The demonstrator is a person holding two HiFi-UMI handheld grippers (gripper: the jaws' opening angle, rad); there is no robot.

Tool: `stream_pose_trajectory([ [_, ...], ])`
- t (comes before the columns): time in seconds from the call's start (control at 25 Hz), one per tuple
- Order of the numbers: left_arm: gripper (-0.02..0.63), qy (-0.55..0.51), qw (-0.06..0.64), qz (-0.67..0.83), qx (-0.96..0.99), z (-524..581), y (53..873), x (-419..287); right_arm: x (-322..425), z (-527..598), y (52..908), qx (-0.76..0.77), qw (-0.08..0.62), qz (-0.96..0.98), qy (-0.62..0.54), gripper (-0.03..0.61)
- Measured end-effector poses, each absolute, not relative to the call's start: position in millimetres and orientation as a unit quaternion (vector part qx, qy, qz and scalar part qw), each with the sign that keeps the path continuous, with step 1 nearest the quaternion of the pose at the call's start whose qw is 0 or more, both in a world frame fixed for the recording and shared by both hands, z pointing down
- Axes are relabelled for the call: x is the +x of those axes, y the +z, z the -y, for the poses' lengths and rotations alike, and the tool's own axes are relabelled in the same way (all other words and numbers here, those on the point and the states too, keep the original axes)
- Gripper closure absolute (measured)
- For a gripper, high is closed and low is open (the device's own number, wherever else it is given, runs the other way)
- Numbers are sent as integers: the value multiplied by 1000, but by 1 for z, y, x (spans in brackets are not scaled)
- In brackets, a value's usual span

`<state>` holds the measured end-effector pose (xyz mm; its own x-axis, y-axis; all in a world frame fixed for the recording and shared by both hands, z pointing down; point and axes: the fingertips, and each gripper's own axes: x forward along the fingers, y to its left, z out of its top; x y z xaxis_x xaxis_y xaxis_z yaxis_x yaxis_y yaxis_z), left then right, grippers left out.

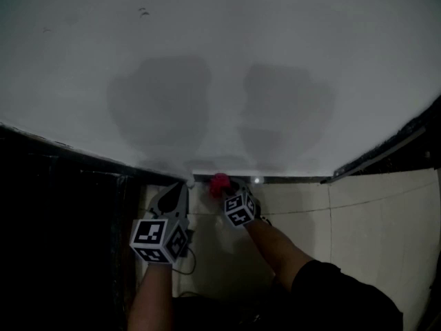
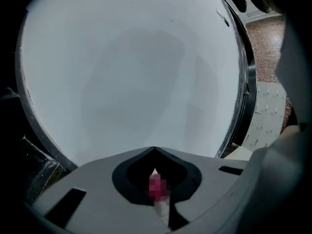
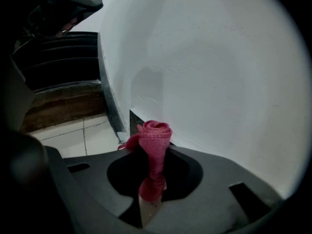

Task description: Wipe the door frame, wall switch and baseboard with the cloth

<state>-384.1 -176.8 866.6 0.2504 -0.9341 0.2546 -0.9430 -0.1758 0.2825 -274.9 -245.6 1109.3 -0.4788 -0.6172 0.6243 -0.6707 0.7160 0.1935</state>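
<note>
Firmly, the right hand-held gripper [image 3: 153, 152] pinches a rolled, coarse-woven pink cloth [image 3: 155, 133].

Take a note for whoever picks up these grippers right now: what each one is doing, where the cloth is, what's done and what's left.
Left tongs: shut, empty, tips low against the white wall.
Right tongs: shut on the red cloth, which is bunched up past the tips, by the end of the dark baseboard.
Done: cannot tell; no wipe marks show.
To do: probably run the cloth along the baseboard. The wall switch is not in view.
</note>
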Motion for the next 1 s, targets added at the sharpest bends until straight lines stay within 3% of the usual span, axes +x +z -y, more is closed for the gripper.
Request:
stream_pose_trajectory([
  [1.0,620,25,193,586,787,200,869,-320,-131,258,1101,450,341,822,74,526],
])
